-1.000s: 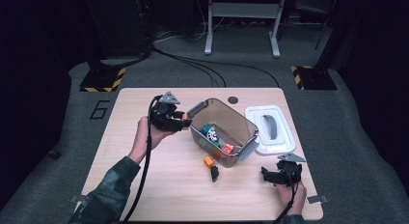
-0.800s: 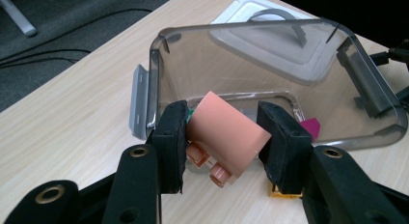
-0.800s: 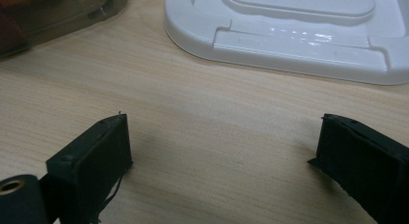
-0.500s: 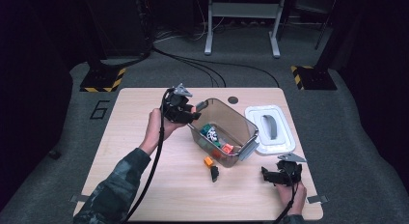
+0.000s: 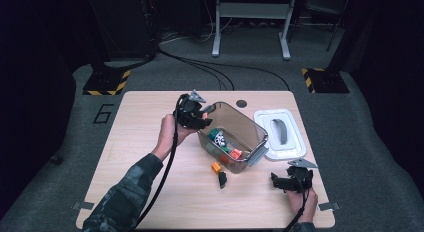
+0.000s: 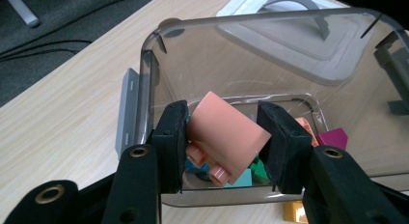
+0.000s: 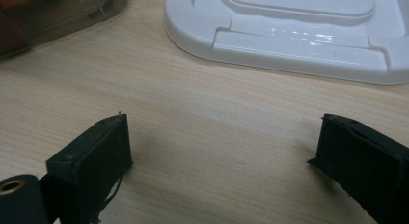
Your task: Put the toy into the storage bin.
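Left gripper point(image 5: 200, 117) moved over bin point(image 5: 252, 129), clamping pink brick point(image 6: 226, 134); right gripper point(image 7: 219, 151) jaws apart.

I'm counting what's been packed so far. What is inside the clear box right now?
Inside the clear box lie small toy blocks: green, teal, orange, magenta, one black-and-white. The pink block, clamped in the left tool, hangs above them and covers some, so no full count.

The left gripper point(image 5: 196, 113) hangs raised with jaws clamped, while the right gripper point(image 5: 291, 181) rests low, jaws wide apart.
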A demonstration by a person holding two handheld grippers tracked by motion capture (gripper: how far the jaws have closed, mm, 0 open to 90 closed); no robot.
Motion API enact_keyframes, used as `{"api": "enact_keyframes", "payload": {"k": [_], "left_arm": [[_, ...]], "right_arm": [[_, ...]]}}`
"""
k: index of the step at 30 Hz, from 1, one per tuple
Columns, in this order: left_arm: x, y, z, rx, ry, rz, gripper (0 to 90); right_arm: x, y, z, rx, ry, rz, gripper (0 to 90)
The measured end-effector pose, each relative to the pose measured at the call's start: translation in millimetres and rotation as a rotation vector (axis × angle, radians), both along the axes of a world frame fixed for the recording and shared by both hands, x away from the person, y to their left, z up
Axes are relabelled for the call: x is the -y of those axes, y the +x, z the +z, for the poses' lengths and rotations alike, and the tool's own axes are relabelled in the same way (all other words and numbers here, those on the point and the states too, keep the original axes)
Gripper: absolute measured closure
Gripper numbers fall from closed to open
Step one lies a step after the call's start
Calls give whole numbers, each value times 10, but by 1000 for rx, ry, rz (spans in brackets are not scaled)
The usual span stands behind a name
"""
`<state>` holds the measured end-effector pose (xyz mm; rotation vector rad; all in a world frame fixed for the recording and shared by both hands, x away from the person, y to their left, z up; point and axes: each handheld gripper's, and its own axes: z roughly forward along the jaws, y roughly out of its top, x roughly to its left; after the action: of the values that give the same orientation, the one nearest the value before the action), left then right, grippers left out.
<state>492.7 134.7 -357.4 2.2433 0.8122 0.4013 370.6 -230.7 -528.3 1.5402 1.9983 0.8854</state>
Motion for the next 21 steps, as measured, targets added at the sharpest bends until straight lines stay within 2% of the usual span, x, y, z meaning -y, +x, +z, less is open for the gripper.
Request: {"api": "enact_keyframes", "payload": {"k": [3, 11, 18, 21], "left_arm": [[26, 32, -67, -3, 11, 0, 556], [39, 51, -127, -6, 50, 8, 556], [43, 92, -197, -23, 57, 25, 555], [37, 98, -214, -16, 61, 31, 555]], "right_arm": [[3, -2, 0, -1, -4, 7, 43], [4, -5, 0, 1, -1, 8, 43], [18, -5, 3, -1, 0, 15, 43], [8, -3, 0, 2, 1, 9, 43]]}}
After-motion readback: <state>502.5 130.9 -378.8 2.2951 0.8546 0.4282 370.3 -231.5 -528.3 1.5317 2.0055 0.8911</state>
